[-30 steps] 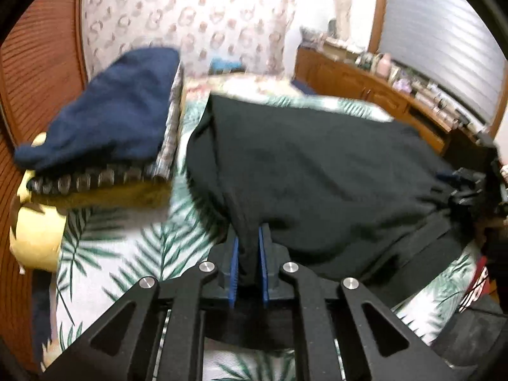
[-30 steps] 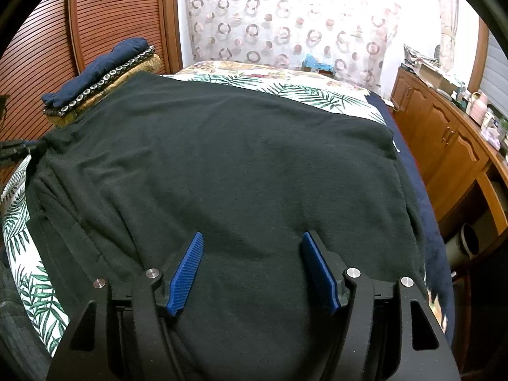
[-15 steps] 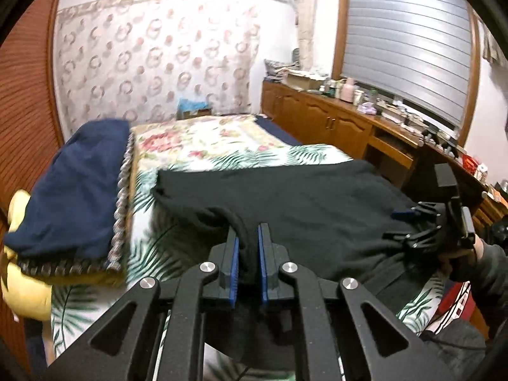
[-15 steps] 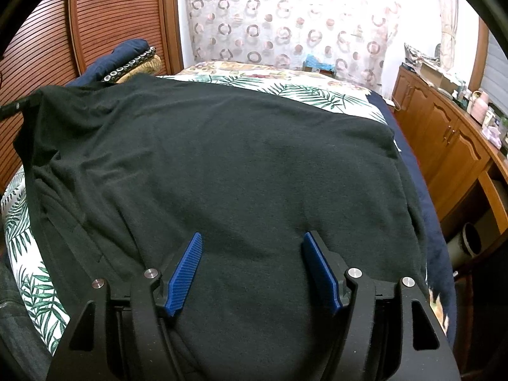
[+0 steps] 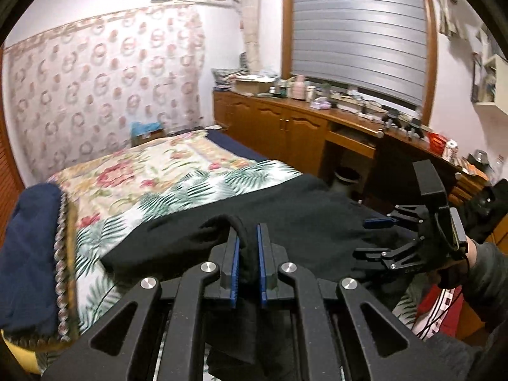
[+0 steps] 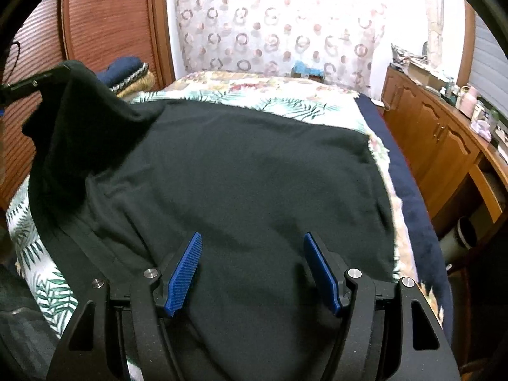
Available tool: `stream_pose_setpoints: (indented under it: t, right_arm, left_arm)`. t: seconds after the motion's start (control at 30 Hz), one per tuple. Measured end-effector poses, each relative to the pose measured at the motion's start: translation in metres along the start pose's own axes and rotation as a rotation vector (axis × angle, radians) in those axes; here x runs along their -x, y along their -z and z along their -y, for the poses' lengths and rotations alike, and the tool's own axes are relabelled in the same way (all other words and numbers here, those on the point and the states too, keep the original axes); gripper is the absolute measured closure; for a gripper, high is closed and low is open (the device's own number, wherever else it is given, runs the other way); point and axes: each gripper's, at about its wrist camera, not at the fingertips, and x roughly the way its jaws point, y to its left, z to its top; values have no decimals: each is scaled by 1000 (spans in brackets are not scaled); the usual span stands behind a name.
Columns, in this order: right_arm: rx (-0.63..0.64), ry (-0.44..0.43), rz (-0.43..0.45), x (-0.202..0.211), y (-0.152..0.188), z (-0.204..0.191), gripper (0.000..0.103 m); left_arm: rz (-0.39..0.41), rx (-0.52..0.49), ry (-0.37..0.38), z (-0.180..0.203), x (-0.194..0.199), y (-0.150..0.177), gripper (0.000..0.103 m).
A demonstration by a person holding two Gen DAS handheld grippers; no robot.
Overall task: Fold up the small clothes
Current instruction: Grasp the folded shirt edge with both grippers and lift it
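Note:
A large black garment (image 6: 247, 171) lies spread on the bed; it also shows in the left wrist view (image 5: 301, 216). My left gripper (image 5: 247, 238) is shut on a bunched edge of the garment and holds it lifted above the bed; that raised corner shows at the far left of the right wrist view (image 6: 73, 95). My right gripper (image 6: 250, 254) is open, its blue pads (image 6: 185, 273) just above the garment's near part. It also shows in the left wrist view (image 5: 374, 235), open, at the right.
The bed has a leaf-and-flower cover (image 5: 152, 184). A stack of folded blankets with a navy one on top (image 5: 28, 254) lies at the left. Wooden cabinets (image 5: 285, 130) with clutter run along the right. A wooden sliding door (image 6: 108, 22) stands at the left.
My left gripper has lifted the garment's left edge up and tilted toward the room. The raised corner has climbed higher in the right wrist view. My right gripper has stayed open in place.

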Motion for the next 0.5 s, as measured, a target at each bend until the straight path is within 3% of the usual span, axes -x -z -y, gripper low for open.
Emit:
stream_pose_setpoints:
  t: [0.2, 0.4, 0.43, 0.5]
  right_arm:
    - [-33, 26, 60, 24, 3, 10, 34]
    - [-58, 49, 99, 36, 12, 12, 34]
    - [-60, 51, 98, 35, 16, 11, 34]
    - [-63, 54, 92, 32, 20, 7, 34]
  left_arm:
    - [15, -50, 68, 29, -10, -31, 93]
    - [-19, -57, 141, 52, -23, -36, 92]
    - [-29, -52, 152, 51, -25, -34, 91]
    - [-49, -46, 157, 50, -30, -28, 73]
